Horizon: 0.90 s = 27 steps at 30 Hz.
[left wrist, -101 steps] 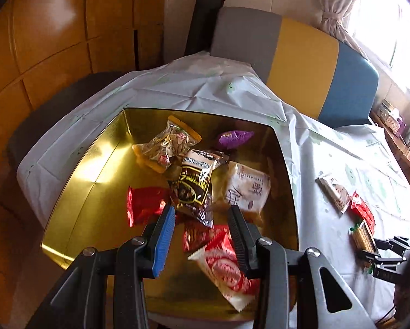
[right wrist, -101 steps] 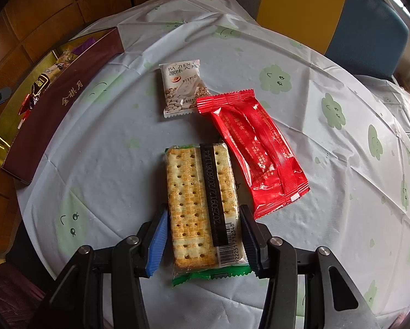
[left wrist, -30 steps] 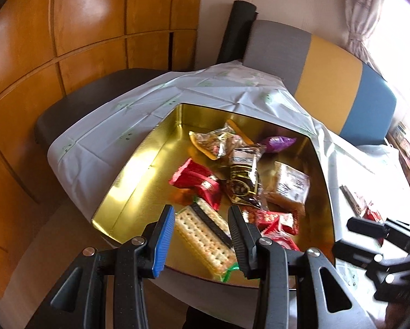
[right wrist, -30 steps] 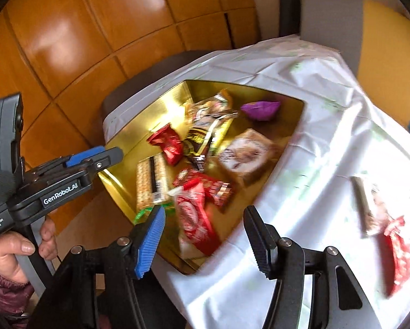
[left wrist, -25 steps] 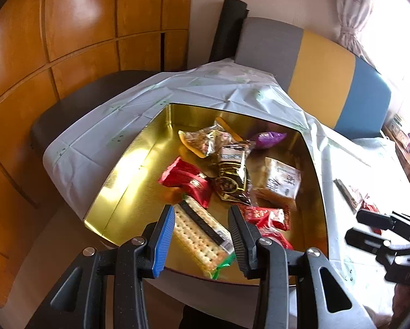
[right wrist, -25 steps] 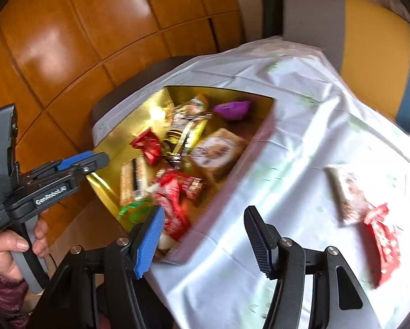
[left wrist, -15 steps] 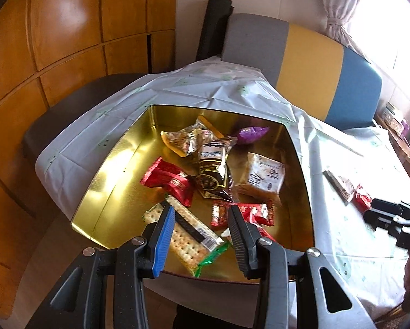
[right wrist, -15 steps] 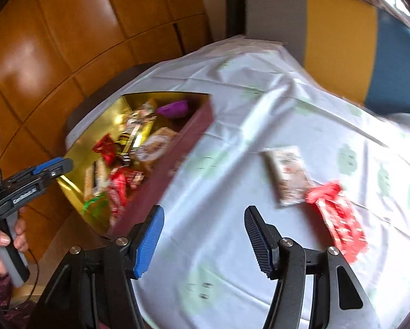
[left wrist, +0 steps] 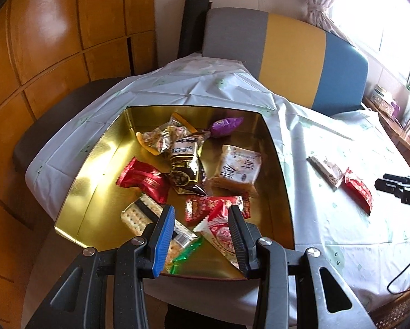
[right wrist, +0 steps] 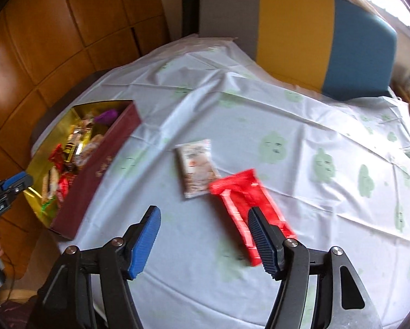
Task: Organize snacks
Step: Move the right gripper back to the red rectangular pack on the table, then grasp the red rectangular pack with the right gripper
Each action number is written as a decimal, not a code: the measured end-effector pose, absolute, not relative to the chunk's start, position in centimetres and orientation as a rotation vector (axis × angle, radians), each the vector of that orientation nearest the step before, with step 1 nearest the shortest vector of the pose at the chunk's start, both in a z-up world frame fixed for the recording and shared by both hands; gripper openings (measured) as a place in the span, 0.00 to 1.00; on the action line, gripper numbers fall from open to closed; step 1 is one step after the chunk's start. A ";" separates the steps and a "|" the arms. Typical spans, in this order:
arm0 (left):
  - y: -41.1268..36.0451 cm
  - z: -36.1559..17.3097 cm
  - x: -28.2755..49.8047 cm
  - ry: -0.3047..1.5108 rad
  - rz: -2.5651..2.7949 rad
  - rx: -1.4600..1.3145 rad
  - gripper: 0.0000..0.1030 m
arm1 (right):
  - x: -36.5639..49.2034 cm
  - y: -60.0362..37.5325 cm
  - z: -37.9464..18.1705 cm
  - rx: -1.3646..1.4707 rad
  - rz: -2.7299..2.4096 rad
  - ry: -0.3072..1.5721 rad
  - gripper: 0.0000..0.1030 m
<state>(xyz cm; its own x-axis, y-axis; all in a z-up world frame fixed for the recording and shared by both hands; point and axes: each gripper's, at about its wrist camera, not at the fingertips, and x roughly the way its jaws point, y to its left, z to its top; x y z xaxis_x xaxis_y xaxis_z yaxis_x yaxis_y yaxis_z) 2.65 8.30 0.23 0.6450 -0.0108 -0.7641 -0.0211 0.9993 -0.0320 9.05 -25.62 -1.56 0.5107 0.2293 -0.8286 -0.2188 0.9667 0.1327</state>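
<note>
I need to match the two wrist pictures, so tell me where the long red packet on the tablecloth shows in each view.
Left wrist: the long red packet lies at the right edge, right of the gold box.
Right wrist: the packet is at lower centre, partly behind the right gripper, whose open jaws have just been widening with nothing between them.
Shared landmark: the white packet beside it.

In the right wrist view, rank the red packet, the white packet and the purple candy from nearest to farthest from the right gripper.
From the right gripper:
1. Red packet, on the tablecloth, partly behind the right finger.
2. White packet, on the cloth just beyond it.
3. Purple candy, in the gold box, far left.
</note>
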 end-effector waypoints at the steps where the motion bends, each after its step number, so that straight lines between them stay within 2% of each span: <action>1: 8.1 0.2 2.7 0.871 0.002 -0.035 0.39 | 9.2 -26.2 -1.6 0.010 0.256 1.002 0.67; 5: 7.3 0.2 2.7 0.876 -0.015 -0.019 0.39 | 10.0 -29.6 -2.6 0.045 0.172 1.018 0.72; 13: 5.0 0.2 2.9 0.885 -0.064 0.021 0.39 | 11.2 -36.6 -4.0 0.315 -0.041 1.049 0.74; 20: 3.5 -0.2 2.9 0.903 -0.100 0.041 0.39 | 11.2 -37.2 -4.4 0.374 -0.064 1.083 0.81; 27: 2.2 -0.6 2.7 0.916 -0.129 0.062 0.39 | 11.3 -37.6 -4.9 0.393 -0.079 1.104 0.82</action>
<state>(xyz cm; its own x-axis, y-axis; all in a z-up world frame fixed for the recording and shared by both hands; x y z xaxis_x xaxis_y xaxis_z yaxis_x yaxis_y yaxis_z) 2.71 2.16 -0.56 0.6018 -0.0847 -0.7942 0.1376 0.9905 -0.0013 11.27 -37.60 -4.88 0.4544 0.1309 -0.8811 0.2556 0.9284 0.2697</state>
